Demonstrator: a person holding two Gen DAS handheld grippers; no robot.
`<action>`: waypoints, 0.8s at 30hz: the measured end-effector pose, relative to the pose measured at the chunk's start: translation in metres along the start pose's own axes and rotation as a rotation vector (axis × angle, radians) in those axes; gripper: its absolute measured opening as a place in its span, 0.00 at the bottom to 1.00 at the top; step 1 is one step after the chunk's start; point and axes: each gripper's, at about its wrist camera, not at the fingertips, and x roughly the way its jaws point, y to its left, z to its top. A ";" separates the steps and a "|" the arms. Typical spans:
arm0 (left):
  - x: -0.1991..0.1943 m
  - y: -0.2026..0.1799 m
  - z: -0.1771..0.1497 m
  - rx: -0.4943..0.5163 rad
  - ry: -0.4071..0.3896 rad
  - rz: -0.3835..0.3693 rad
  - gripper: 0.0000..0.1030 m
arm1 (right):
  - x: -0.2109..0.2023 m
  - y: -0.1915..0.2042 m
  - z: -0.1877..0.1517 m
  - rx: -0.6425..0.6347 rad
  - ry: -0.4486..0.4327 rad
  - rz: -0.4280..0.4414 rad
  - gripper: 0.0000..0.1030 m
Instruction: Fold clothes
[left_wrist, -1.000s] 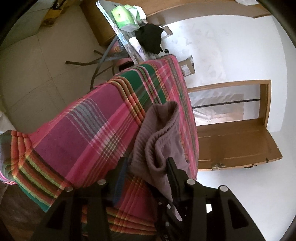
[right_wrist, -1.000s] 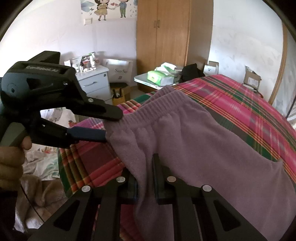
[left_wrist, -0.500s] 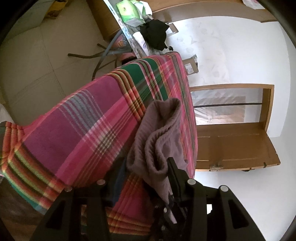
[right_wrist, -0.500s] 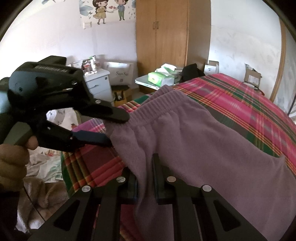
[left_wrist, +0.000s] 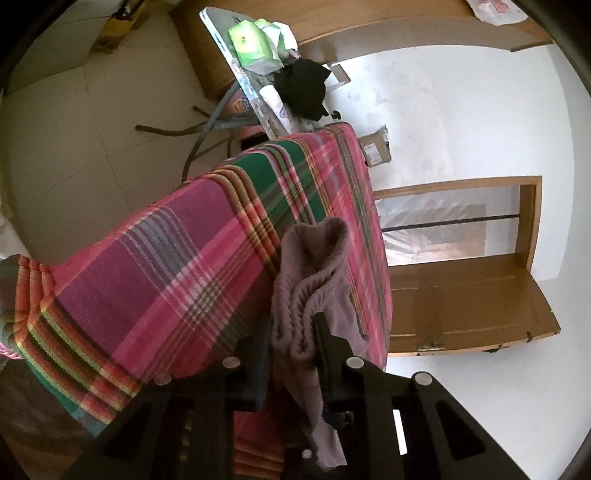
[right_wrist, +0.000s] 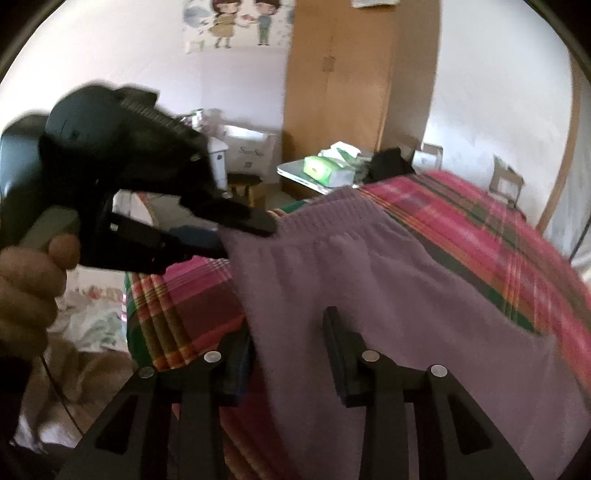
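Purple fleece trousers (right_wrist: 369, 295) with an elastic waistband lie on a bed under a pink and green plaid cover (right_wrist: 480, 229). My left gripper (right_wrist: 247, 240), held by a person's hand (right_wrist: 26, 288), is closing its jaws and pinches the near corner of the waistband. In the left wrist view the bunched waistband (left_wrist: 314, 266) fills the gap of the left gripper (left_wrist: 291, 339) above the plaid cover (left_wrist: 166, 277). My right gripper (right_wrist: 288, 332) is opening. The trousers' side edge lies between its fingers, and the pads stand off the cloth.
Beyond the bed's far corner a small white table holds a green tissue pack (right_wrist: 321, 170) and a black cloth (left_wrist: 303, 88). A wooden wardrobe (right_wrist: 351, 74) stands behind it. A cardboard box (left_wrist: 375, 149) sits by the wall. Loose laundry (right_wrist: 92, 325) lies on the floor at left.
The left gripper's jaws have narrowed onto the waistband corner. The right gripper's jaws have spread apart and let go of the trousers' edge. Both hands stayed about where they were.
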 end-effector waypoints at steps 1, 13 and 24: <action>-0.001 0.000 0.001 0.001 0.004 -0.002 0.21 | 0.002 0.003 0.001 -0.015 0.007 -0.013 0.36; -0.005 0.009 -0.001 -0.002 0.030 -0.039 0.20 | 0.031 0.021 0.021 -0.077 0.080 -0.089 0.32; 0.013 0.000 0.010 0.038 0.113 -0.075 0.35 | 0.024 0.008 0.021 0.005 0.029 -0.081 0.08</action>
